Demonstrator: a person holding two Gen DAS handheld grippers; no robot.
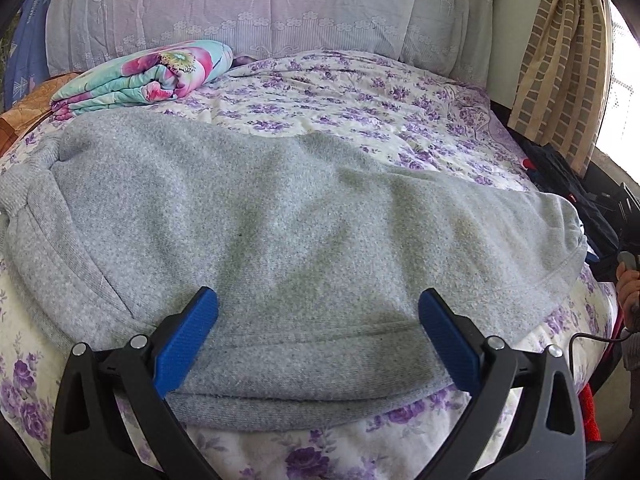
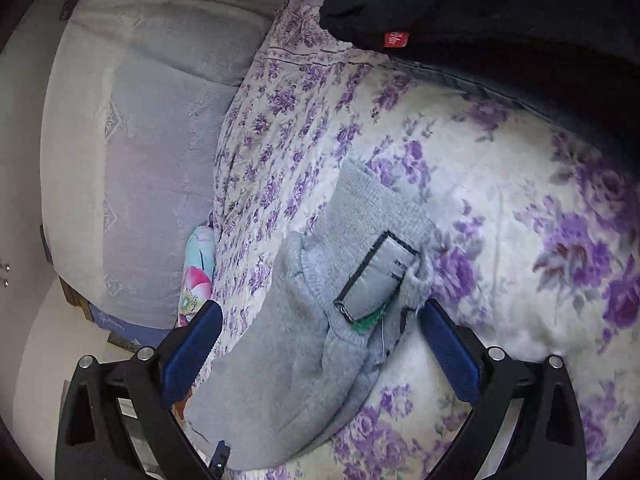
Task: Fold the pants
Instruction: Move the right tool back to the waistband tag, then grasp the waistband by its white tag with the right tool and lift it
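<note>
- The bed (image 1: 360, 92) fills both views, covered with a cream spread printed in purple flowers, a pale lilac headboard cover (image 1: 240, 4) behind it.
- The grey pants (image 1: 280, 216) lie folded across the near part of the bed, one long edge toward the left wrist camera; in the right wrist view their waistband end shows a sewn-in label (image 2: 376, 276) turned up.
- A folded floral quilt (image 1: 152, 76) in teal and pink sits on the bed beyond the pants, near the headboard.
- A dark garment (image 2: 440, 4) with a small red tag lies at the bed's far edge.
- The left hand-held gripper (image 1: 318, 304) stands spread wide over the pants' near edge, nothing clamped.
- The right hand-held gripper (image 2: 320, 316) is also spread fully wide, the label end between its blue fingers (image 2: 192, 344), not gripped.
</note>
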